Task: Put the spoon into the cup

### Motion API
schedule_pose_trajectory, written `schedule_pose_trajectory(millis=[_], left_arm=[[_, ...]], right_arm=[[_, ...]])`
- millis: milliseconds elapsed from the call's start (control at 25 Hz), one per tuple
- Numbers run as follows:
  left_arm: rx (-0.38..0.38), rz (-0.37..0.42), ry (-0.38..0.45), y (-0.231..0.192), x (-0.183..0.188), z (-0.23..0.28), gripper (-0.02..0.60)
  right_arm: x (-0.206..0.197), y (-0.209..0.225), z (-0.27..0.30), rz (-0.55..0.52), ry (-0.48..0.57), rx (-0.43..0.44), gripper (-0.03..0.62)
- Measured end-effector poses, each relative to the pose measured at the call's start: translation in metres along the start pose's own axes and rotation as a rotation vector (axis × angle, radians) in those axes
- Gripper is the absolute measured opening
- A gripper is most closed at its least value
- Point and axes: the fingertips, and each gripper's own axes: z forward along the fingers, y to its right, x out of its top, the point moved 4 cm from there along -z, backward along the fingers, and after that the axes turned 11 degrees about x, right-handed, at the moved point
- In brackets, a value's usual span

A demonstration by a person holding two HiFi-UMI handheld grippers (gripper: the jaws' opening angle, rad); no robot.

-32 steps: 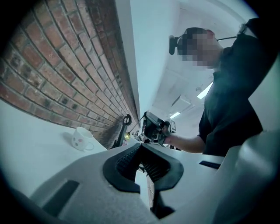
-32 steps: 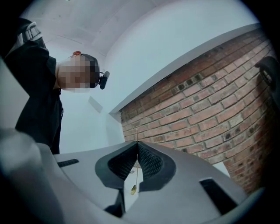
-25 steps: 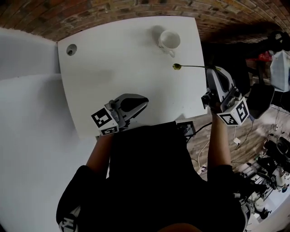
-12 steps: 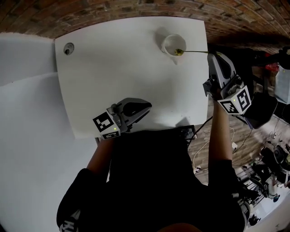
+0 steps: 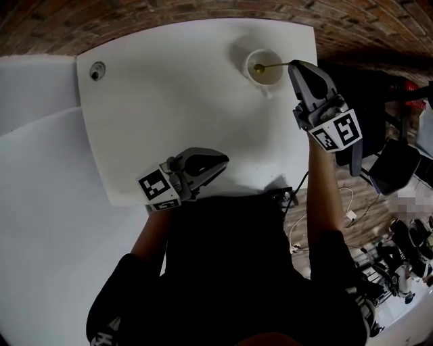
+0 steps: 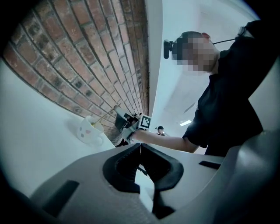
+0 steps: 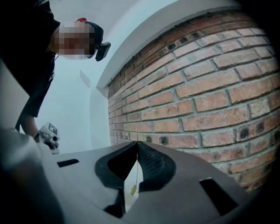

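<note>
The white cup (image 5: 265, 67) stands near the far right corner of the white table (image 5: 169, 101). My right gripper (image 5: 295, 65) is just right of the cup, shut on the thin handle of the spoon (image 5: 274, 65). The golden bowl of the spoon lies over the cup's mouth. In the right gripper view the spoon (image 7: 136, 173) hangs as a fine line between the closed jaws of the right gripper (image 7: 137, 142). My left gripper (image 5: 220, 160) rests shut and holds nothing near the table's front edge. From the left gripper (image 6: 140, 145) view, the cup (image 6: 89, 131) stands far off by the brick wall.
A round grommet hole (image 5: 98, 68) sits in the table's far left corner. A brick wall (image 5: 169, 13) runs behind the table's far edge. Cables and equipment (image 5: 399, 250) clutter the floor to the right of the table.
My right gripper has carried the spoon up and left, from beside the cup to above its mouth. The left gripper has stayed in place.
</note>
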Motion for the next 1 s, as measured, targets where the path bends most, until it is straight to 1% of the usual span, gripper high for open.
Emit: schedule_pose_trajectory(millis=[160, 440, 680, 800, 1000], left_arm=[[0.01, -0.006, 0.0, -0.003, -0.001, 0.002, 0.018], [0.018, -0.015, -0.005, -0.006, -0.004, 0.003, 0.018], [0.029, -0.037, 0.005, -0.009, -0.007, 0.001, 0.018], [0.034, -0.04, -0.002, -0.011, -0.01, 0.002, 0.018], [0.036, -0.074, -0.01, -0.014, -0.017, 0.001, 0.018]], right_arm=[[-0.02, 0.004, 0.005, 0.024, -0.02, -0.011, 0.011], [-0.042, 0.007, 0.01, 0.063, -0.039, -0.029, 0.011], [-0.052, 0.006, 0.011, 0.086, -0.043, -0.04, 0.011], [-0.055, 0.007, 0.011, 0.101, -0.038, -0.047, 0.011], [-0.06, 0.007, 0.006, 0.096, -0.032, -0.086, 0.012]])
